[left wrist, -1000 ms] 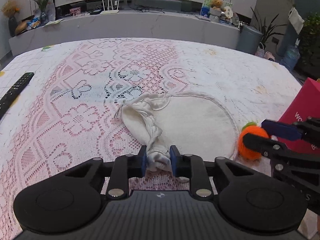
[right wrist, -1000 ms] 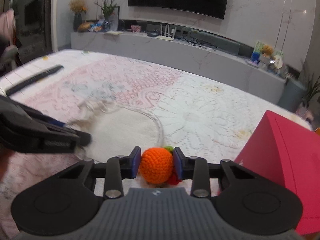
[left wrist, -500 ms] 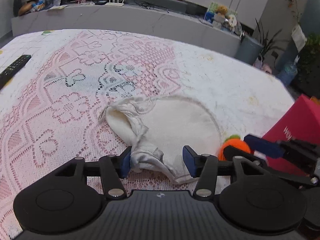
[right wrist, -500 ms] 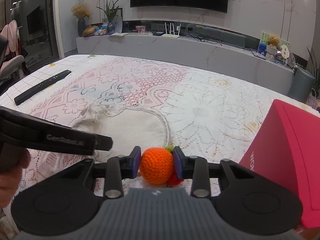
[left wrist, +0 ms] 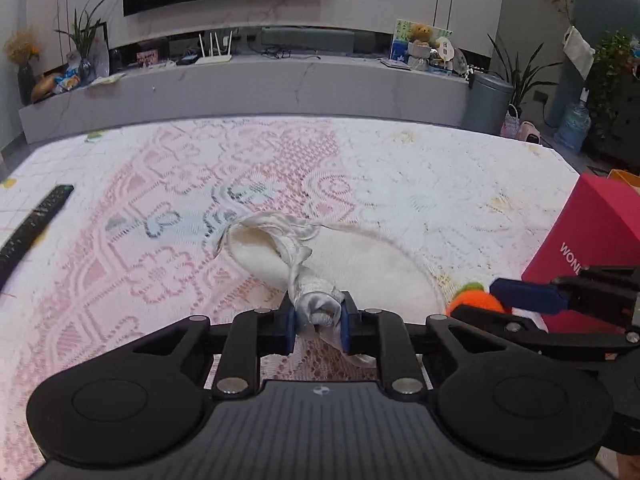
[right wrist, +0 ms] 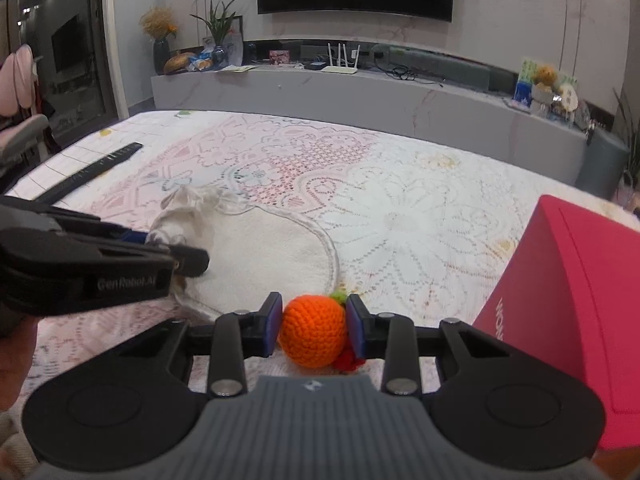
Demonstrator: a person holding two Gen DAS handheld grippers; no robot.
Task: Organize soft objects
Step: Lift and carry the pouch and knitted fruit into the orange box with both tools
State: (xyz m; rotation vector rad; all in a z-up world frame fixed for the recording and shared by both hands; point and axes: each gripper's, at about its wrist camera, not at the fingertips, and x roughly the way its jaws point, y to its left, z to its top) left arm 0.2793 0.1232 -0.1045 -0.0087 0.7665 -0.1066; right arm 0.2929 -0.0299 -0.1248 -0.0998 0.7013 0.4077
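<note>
Crocheted orange in right claw, pouch rim in left claw, red box alongside.

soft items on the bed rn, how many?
2. The white drawstring bag lies mid-bed, its gathered mouth pinched in the left gripper. The orange crochet fruit sits in the right gripper, beside the red box. Others may be hidden.

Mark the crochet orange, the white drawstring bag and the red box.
crochet orange (right wrist: 313, 332), right wrist view, front of the ball between the fingers.
white drawstring bag (left wrist: 376, 272), left wrist view, flat cream body.
red box (right wrist: 580, 304), right wrist view, sloping top face.
</note>
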